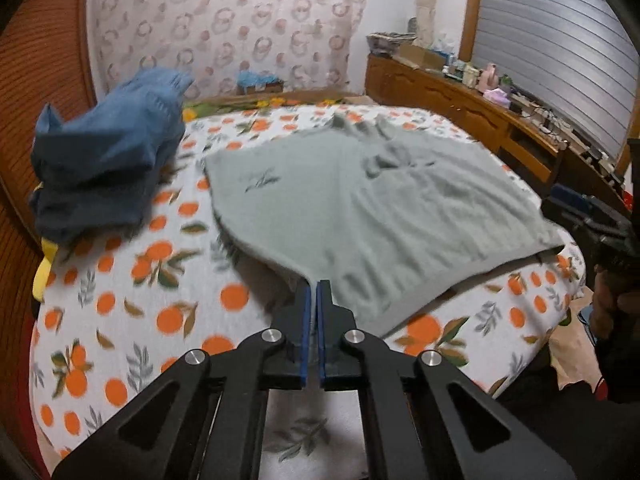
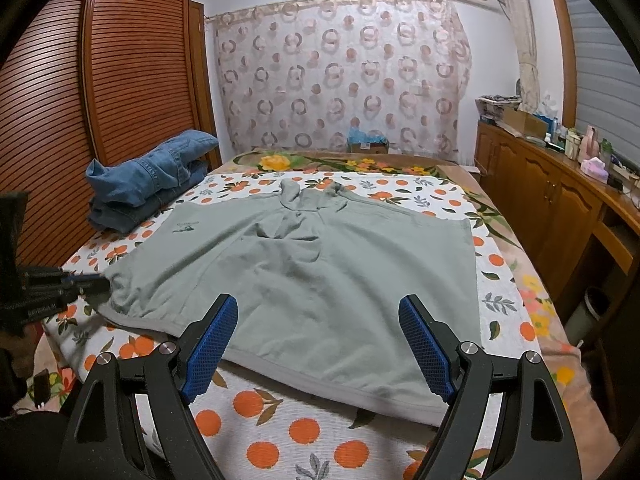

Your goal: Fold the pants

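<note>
Grey-green pants lie spread on the orange-print bed sheet, waist drawstring toward the far end. My left gripper is shut on the near corner of the pants and pulls the fabric taut. It also shows at the left edge of the right wrist view, pinching that corner. My right gripper is open and empty, just above the near hem of the pants. It shows at the right edge of the left wrist view.
A stack of folded blue jeans sits at the bed's far left, by a slatted wooden wardrobe. A wooden cabinet with clutter on top runs along the right. A small bin stands on the floor beside the bed.
</note>
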Demonstrator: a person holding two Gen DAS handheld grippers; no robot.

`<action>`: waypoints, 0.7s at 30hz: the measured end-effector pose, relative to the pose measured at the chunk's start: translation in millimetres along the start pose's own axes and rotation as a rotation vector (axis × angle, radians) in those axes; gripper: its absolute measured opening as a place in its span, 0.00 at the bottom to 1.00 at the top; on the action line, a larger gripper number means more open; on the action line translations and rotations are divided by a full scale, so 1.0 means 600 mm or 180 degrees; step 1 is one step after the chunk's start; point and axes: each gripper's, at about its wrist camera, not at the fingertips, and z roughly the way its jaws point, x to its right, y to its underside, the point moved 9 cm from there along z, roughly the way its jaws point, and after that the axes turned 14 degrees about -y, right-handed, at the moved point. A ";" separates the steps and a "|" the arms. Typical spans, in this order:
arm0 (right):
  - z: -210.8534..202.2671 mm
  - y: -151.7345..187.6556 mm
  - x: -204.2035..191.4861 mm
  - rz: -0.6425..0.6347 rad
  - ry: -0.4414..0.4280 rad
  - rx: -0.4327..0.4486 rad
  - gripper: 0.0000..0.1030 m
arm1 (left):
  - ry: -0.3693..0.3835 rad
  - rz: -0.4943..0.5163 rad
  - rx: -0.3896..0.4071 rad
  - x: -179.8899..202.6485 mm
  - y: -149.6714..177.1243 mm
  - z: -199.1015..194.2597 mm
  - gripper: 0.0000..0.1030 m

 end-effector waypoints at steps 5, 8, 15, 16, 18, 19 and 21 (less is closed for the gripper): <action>-0.003 -0.001 0.000 -0.0012 0.0006 0.0005 0.82 | 0.0115 0.0055 0.0076 0.021 -0.042 -0.007 0.03; -0.006 -0.003 0.004 0.0000 0.0009 0.0017 0.82 | 0.0184 0.0161 0.0141 0.049 -0.073 -0.011 0.03; -0.025 -0.002 0.027 0.0075 0.0068 0.0079 0.82 | 0.0503 0.0401 0.0281 0.140 -0.145 -0.035 0.03; -0.030 -0.002 0.031 0.0090 0.0084 0.0098 0.82 | 0.0544 0.0431 0.0302 0.153 -0.155 -0.039 0.03; -0.037 -0.003 0.037 0.0110 0.0101 0.0117 0.82 | 0.0627 0.0459 0.0330 0.173 -0.172 -0.047 0.03; -0.040 -0.004 0.040 0.0122 0.0113 0.0124 0.82 | 0.0653 0.0469 0.0342 0.181 -0.178 -0.050 0.03; -0.044 -0.003 0.044 0.0142 0.0130 0.0137 0.82 | 0.0654 0.0499 0.0370 0.194 -0.188 -0.054 0.03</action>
